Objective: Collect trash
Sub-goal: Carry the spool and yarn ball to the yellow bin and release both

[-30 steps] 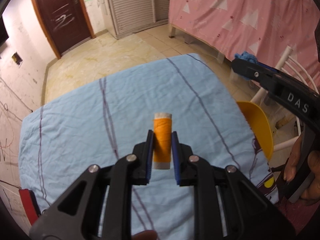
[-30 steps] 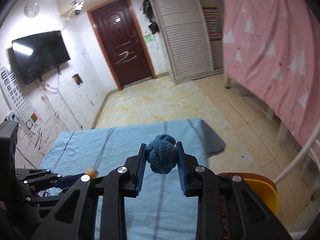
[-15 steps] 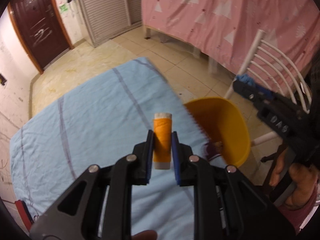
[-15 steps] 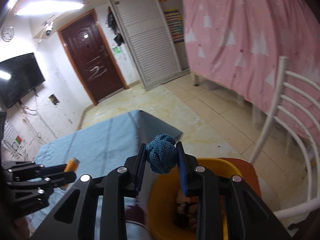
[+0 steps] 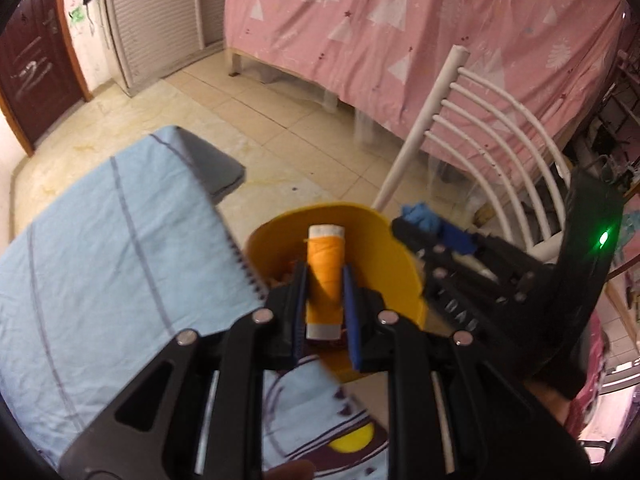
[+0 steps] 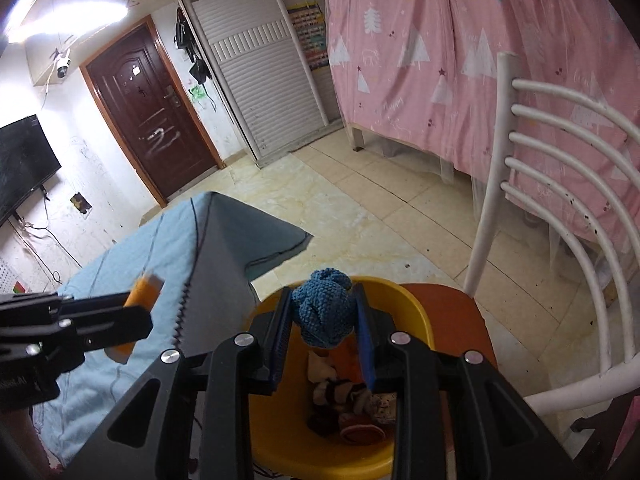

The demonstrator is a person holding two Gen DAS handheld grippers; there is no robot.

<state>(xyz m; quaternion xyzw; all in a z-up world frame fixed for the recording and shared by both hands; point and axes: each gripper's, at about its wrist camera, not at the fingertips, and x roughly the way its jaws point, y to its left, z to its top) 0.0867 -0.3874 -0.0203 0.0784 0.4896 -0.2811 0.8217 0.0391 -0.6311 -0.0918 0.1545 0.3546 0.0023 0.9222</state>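
Observation:
My left gripper [image 5: 324,276] is shut on an orange thread spool [image 5: 325,276] with white ends and holds it over the near rim of a yellow bin [image 5: 396,264]. My right gripper [image 6: 322,312] is shut on a blue knitted ball [image 6: 322,312] above the same yellow bin [image 6: 416,320], which holds several scraps. The right gripper with the blue ball [image 5: 420,218] shows at the right of the left wrist view. The left gripper with the spool [image 6: 142,294] shows at the left of the right wrist view.
The bin stands on an orange chair seat [image 6: 452,312] with a white slatted back [image 6: 560,184]. A table with a light blue cloth [image 5: 100,248] lies to the left. A pink curtain [image 5: 400,40] and tiled floor [image 6: 360,200] lie beyond.
Both grippers have swung right from over the table to over the yellow bin, each still holding its object.

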